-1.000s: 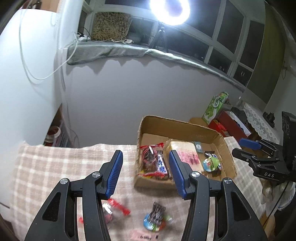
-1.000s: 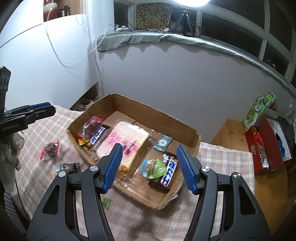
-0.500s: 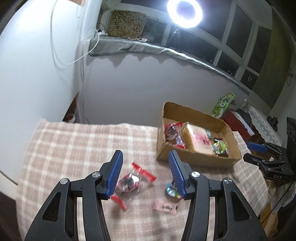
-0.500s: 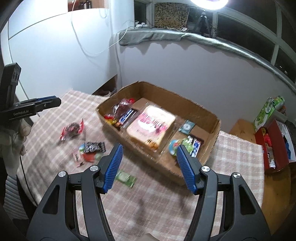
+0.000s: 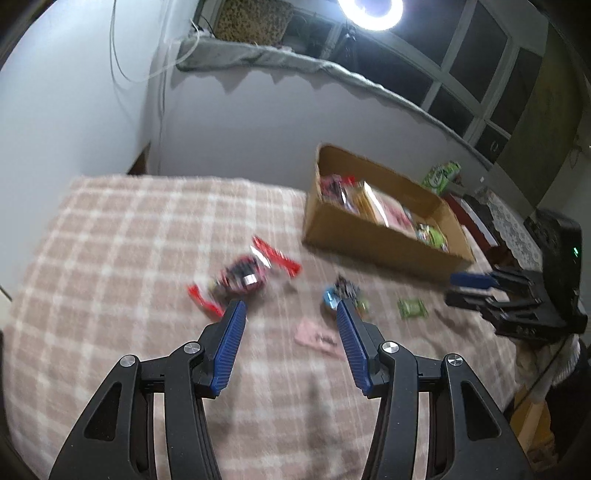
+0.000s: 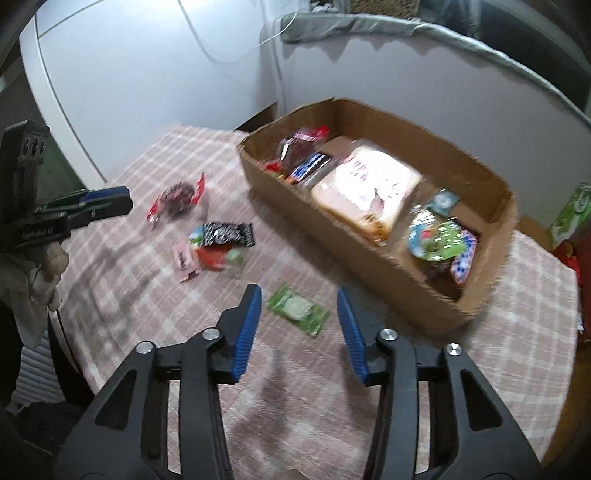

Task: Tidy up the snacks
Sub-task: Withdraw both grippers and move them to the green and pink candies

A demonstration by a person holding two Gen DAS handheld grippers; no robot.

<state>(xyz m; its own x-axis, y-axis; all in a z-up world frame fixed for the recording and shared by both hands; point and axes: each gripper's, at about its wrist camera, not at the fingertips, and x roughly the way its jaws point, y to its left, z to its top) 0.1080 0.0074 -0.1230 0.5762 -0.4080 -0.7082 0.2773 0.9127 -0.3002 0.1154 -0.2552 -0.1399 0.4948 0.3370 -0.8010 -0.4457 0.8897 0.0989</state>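
A cardboard box (image 5: 369, 242) (image 6: 332, 236) holding several snacks stands on the pink checked cloth. Loose on the cloth lie a red-wrapped snack (image 5: 242, 277) (image 6: 177, 195), a black packet (image 5: 345, 288) (image 6: 229, 234), a pink packet (image 5: 317, 338) (image 6: 183, 258) and a green packet (image 5: 412, 308) (image 6: 297, 308). My left gripper (image 5: 290, 310) (image 6: 127, 203) hangs open over the cloth, nothing between its pads. My right gripper (image 6: 298, 295) (image 5: 452, 288) is closing its jaws above the green packet, which shows between the fingertips; the pads do not touch it.
A green carton (image 5: 441, 177) (image 6: 574, 210) and a red box (image 5: 469, 216) sit on a wooden surface beyond the cardboard box. Walls close in behind the table. A ring light (image 5: 371, 11) glares at the window.
Both grippers have drawn back from the box and sunk toward the loose snacks. The right jaws have narrowed. The left jaws keep the same gap.
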